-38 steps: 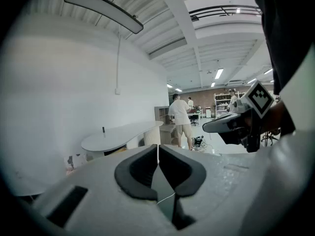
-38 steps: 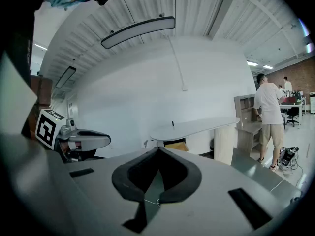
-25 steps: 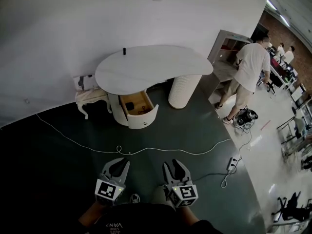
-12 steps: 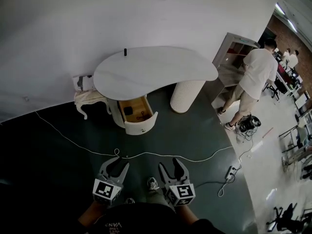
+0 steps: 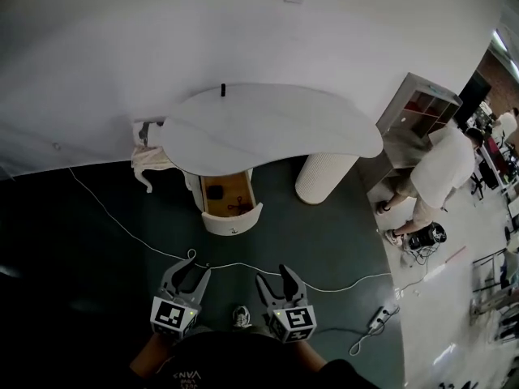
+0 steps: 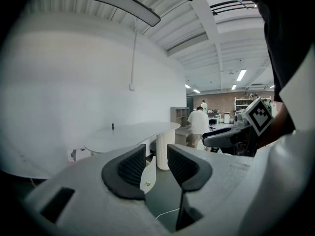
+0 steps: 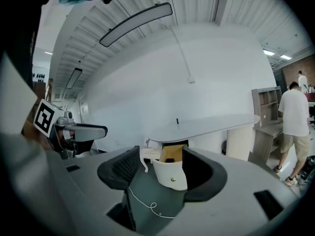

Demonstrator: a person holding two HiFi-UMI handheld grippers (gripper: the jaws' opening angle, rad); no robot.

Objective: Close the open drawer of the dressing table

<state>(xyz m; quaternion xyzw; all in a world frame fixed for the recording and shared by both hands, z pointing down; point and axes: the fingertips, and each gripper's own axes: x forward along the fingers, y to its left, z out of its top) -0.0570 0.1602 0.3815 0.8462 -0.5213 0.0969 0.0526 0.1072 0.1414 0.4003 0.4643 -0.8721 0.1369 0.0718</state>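
The left gripper (image 6: 156,154) is released: its two dark ribbed jaws stand a narrow gap apart, and nothing sits between them. The right gripper (image 7: 162,156) is released too, its jaws have just been opening, and they now stand wider than the left pair, also with nothing between them. In the head view both grippers hover side by side at the near edge, above the dark floor (image 5: 73,282) and well apart from the furniture, each pointing toward the far wall. A shoe (image 5: 240,317) shows on the floor between them.

Just beyond the jaw tips a thin white cable (image 5: 122,229) runs across the floor from left to right, with a small loop in it. Farther on stands the dressing table (image 5: 268,124), with a white curved top and a ribbed white column (image 5: 324,177) under its right part. Its drawer (image 5: 229,205) is pulled out toward the near side under the left part of the top. The drawer has a wooden inside, a rounded white front with a small knob, and a small dark object lying in it. A small dark upright item (image 5: 223,90) stands at the far edge of the top.

A pale stool with a carved leg (image 5: 150,162) sits just left of the table. Far right, a person in a white shirt (image 5: 442,177) bends beside a shelf unit (image 5: 422,108).
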